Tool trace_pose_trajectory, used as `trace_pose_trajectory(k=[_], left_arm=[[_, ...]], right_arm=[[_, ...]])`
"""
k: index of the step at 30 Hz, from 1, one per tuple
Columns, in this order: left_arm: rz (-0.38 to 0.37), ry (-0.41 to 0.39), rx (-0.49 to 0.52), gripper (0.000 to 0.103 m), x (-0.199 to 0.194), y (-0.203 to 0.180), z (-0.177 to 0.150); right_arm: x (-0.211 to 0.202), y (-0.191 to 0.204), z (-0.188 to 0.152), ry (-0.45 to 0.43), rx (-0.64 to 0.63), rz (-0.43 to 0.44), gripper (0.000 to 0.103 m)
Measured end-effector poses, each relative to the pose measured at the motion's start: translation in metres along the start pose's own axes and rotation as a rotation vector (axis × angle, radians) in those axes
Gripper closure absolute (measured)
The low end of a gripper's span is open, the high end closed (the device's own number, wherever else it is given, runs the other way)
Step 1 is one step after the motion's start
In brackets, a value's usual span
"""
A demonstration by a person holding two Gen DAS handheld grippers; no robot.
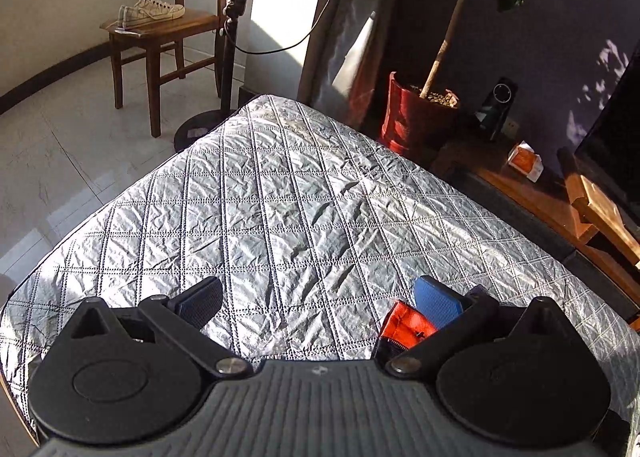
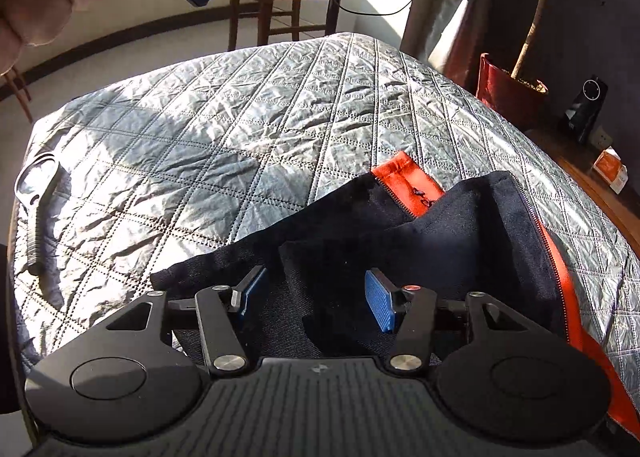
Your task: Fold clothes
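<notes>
Garment: a dark jacket (image 2: 440, 225) with orange lining is spread just ahead of the right gripper (image 2: 316, 299) on the quilted table (image 2: 224, 129), seemingly laid out for folding.
Right gripper: jaws parted, nothing pinched.
Left gripper (image 1: 320, 303): wide apart, empty.
Containers: none seen.

A worktop (image 2: 240, 129) covered in crinkled silver quilted fabric with diamond stitching carries the things. A dark navy garment with an orange lining and zipper (image 2: 440, 225) lies rumpled on its near right part. A grey handled tool (image 2: 38, 209) lies at its left edge.
</notes>
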State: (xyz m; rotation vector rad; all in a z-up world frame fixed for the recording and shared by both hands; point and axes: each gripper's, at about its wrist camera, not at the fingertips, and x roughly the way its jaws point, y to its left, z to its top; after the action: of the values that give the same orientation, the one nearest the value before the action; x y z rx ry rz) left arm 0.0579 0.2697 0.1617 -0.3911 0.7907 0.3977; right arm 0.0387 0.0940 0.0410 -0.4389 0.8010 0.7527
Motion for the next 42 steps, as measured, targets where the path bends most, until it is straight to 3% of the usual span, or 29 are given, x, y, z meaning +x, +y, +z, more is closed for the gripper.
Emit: trace_pose_trajectory(k=[1,2,3,5,9,10,11,12,14,16,20,23,26,28,29,30,33,37,42], left_arm=[[-0.002,0.002,0.004,0.001,0.000,0.000,0.000],[-0.003,0.005,0.005,0.001,0.000,0.000,-0.001],[-0.004,0.008,0.003,0.001,0.001,0.000,-0.001],[-0.006,0.011,-0.009,0.001,0.001,0.002,0.001],[-0.012,0.011,-0.025,0.001,0.001,0.002,0.001],[-0.012,0.012,-0.022,0.001,0.002,0.002,0.001],[-0.012,0.014,-0.018,0.001,0.002,0.001,0.000],[-0.012,0.017,-0.015,0.001,0.003,0.000,-0.001],[-0.014,0.019,-0.010,0.001,0.003,-0.002,-0.002],[-0.015,0.019,-0.010,0.001,0.003,-0.003,-0.002],[-0.015,0.024,-0.022,0.001,0.005,-0.003,-0.001],[-0.016,0.022,-0.012,0.001,0.005,-0.005,-0.002],[-0.017,0.026,-0.001,0.001,0.006,-0.007,-0.002],[-0.018,0.028,0.002,0.001,0.006,-0.008,-0.003],[-0.018,0.029,0.003,0.001,0.006,-0.008,-0.003],[-0.019,0.030,0.004,0.001,0.007,-0.007,-0.003],[-0.021,0.032,0.005,0.001,0.007,-0.007,-0.003],[-0.020,0.035,-0.005,0.001,0.008,-0.005,-0.003],[-0.011,0.026,-0.028,0.001,0.006,0.001,-0.002]], right_arm=[[0.003,-0.004,-0.001,-0.001,0.005,-0.002,0.064],[0.004,-0.005,-0.002,-0.004,-0.004,-0.008,0.092],[0.003,-0.005,-0.003,-0.008,-0.011,-0.006,0.103],[-0.003,-0.002,-0.004,-0.025,-0.017,0.013,0.103],[-0.020,0.012,-0.008,-0.040,-0.052,0.134,0.103],[-0.026,0.016,-0.010,-0.053,-0.087,0.098,0.102],[-0.033,0.015,-0.012,-0.083,-0.106,0.043,0.089],[-0.040,0.005,-0.013,-0.114,-0.076,0.006,0.062],[-0.047,-0.030,-0.008,-0.142,0.065,-0.040,0.036],[-0.050,-0.066,-0.001,-0.167,0.185,-0.091,0.037],[-0.043,-0.115,0.023,-0.197,0.194,-0.182,0.032],[-0.015,-0.136,0.038,-0.132,0.176,-0.187,0.023],[0.025,-0.150,0.040,-0.018,0.167,-0.212,0.023],[0.042,-0.158,0.033,0.029,0.178,-0.231,0.036],[0.044,-0.161,0.030,0.030,0.186,-0.228,0.058],[0.043,-0.161,0.028,0.024,0.188,-0.215,0.101],[0.032,-0.158,0.025,-0.018,0.200,-0.155,0.099],[-0.019,-0.137,0.030,-0.176,0.176,-0.041,0.099],[-0.080,-0.141,0.034,-0.336,0.269,0.219,0.097]])
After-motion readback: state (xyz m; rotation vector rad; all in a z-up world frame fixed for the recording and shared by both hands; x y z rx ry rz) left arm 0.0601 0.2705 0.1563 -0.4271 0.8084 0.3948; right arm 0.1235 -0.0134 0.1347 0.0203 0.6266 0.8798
